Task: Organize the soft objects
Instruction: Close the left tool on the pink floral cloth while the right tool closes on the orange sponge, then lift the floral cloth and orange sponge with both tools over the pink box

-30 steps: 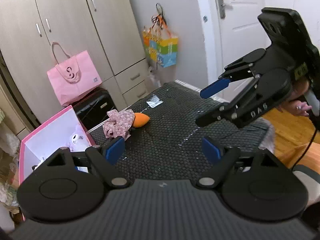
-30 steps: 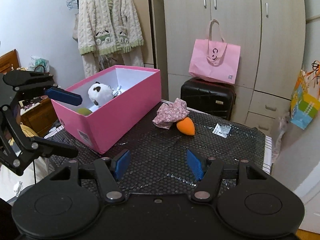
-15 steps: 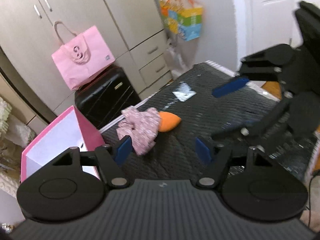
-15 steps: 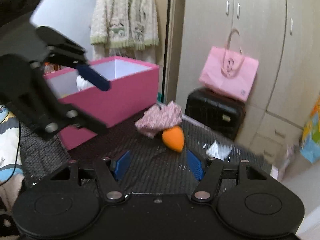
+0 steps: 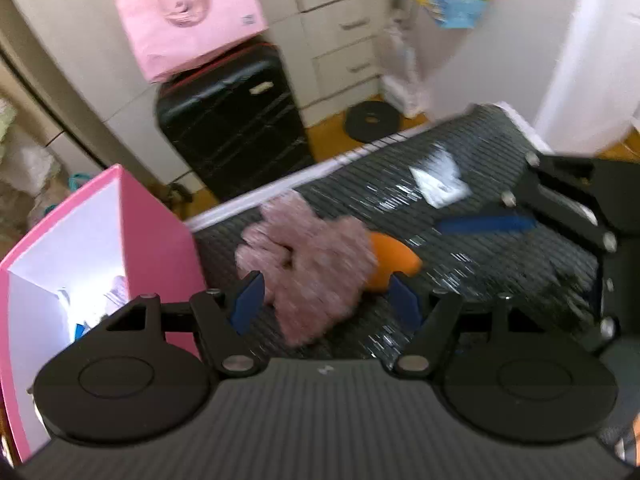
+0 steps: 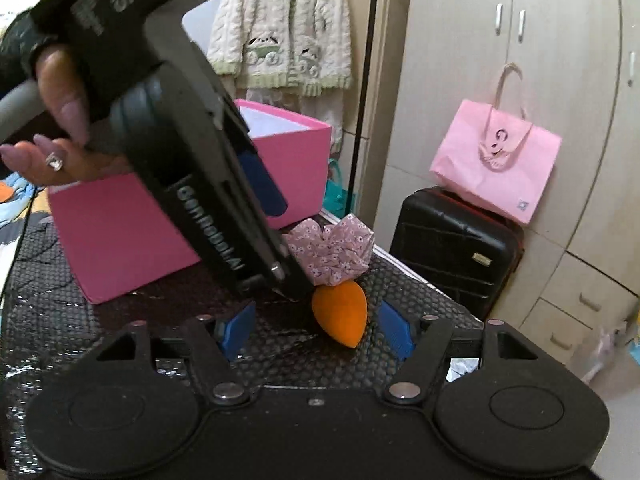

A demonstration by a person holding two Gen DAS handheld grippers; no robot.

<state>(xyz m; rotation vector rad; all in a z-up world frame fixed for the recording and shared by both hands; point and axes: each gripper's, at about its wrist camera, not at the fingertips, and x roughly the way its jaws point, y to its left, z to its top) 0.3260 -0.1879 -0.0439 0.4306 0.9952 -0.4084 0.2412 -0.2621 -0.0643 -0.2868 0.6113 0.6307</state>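
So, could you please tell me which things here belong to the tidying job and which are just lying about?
Part of the job:
- pink floral scrunchie
- orange makeup sponge
- pink storage box
- left claw, open
- right claw, open

Just lying about:
- pink paper bag
- black suitcase
- small white packet
- knitted cardigan

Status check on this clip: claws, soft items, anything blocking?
Left claw open, framing pink scrunchie. Right claw open, around orange sponge, not gripping. Pink box beside them, open. Left claw crowds the right's view.
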